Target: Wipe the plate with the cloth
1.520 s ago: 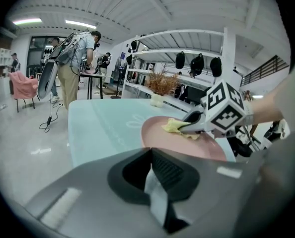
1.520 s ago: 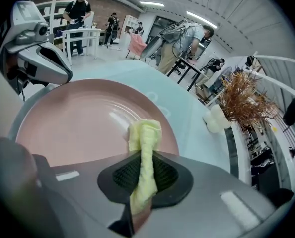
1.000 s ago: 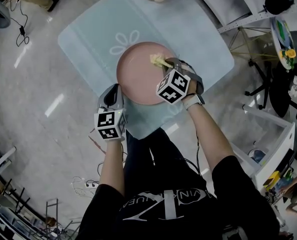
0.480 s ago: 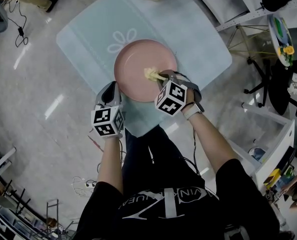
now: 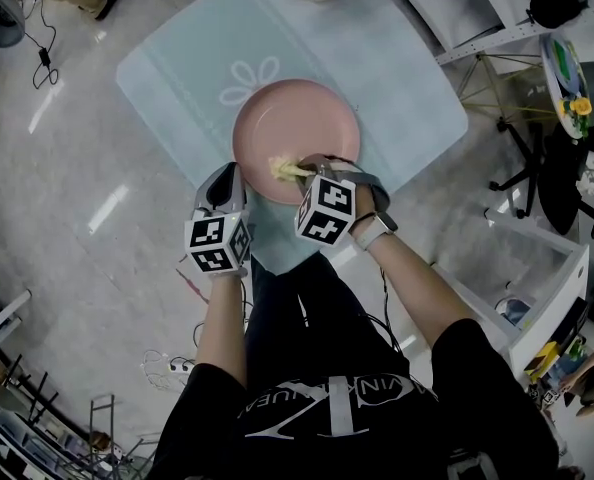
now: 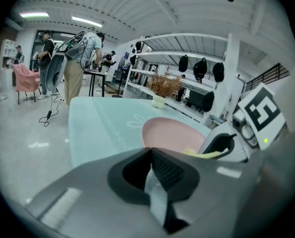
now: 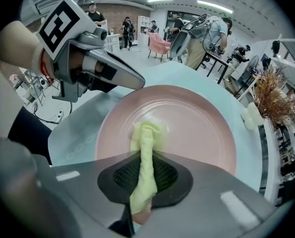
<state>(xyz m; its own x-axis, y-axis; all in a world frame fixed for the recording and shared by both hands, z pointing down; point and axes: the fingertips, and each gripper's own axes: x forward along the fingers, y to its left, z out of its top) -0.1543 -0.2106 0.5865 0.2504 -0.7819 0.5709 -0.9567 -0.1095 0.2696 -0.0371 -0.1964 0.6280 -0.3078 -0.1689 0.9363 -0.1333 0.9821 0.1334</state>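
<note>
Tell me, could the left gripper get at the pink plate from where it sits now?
Probably yes. The left gripper sits right beside the plate, at its near edge, with nothing between them. Its jaws, though, look closed on the tablecloth, so it would need to let go first.

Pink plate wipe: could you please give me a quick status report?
Right tool shut on yellow cloth, cloth end down on pink plate. Left tool shut, beside plate's near rim. Nothing in the way.
</note>
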